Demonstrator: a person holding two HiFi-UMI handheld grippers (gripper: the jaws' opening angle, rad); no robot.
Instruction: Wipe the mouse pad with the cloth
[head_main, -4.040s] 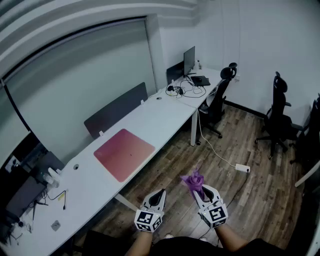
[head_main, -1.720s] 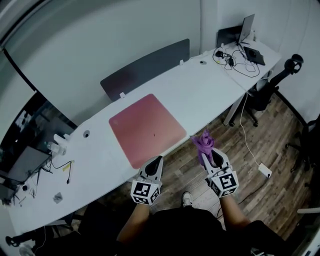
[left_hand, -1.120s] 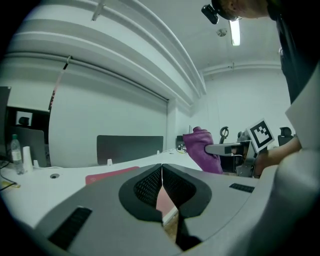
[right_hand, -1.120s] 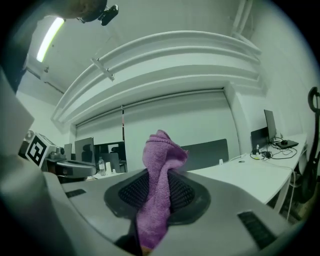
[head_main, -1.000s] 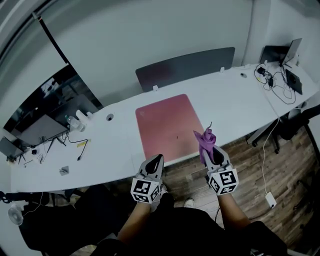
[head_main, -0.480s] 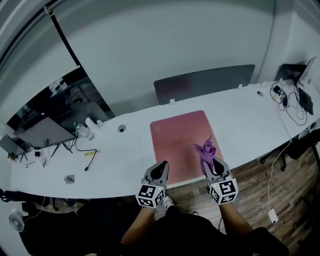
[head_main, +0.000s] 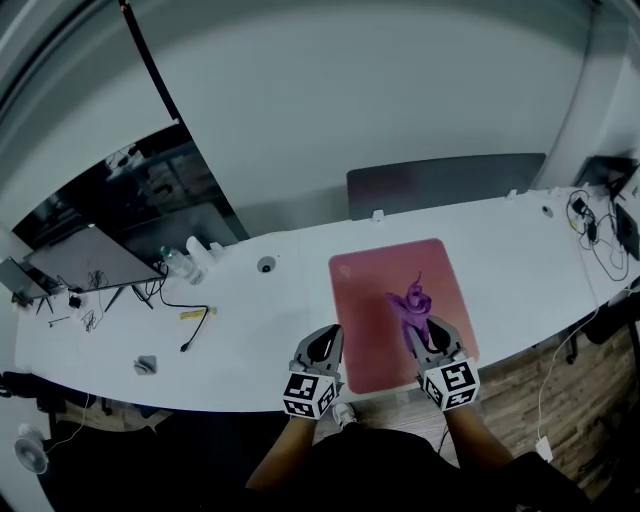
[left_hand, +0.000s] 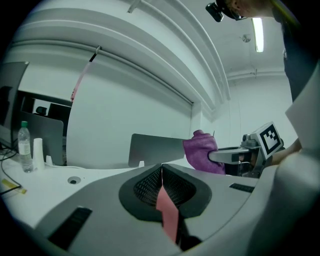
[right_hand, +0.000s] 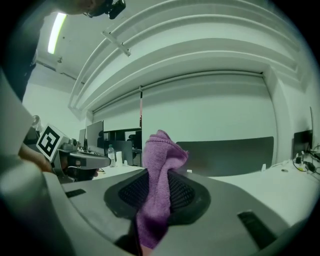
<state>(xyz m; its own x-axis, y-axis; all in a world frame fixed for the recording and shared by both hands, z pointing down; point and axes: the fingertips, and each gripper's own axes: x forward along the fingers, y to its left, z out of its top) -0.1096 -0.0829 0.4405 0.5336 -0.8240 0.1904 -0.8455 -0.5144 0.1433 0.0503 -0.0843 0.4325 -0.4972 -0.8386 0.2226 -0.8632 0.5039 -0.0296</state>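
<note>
The mouse pad (head_main: 440, 270) lay on the worktop (head_main: 250, 330) before a divider panel (head_main: 440, 185), the cloth (head_main: 411, 303) over it in the right gripper (head_main: 421, 330) jaws, the left gripper (head_main: 325, 342) at its near-left corner — bottles (head_main: 172, 262) well off left.

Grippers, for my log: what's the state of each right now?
Left gripper: shut, holding nothing.
Right gripper: shut on the purple cloth.

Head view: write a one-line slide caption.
Right gripper holds a purple cloth over the pink mouse pad; left gripper shut and empty.
</note>
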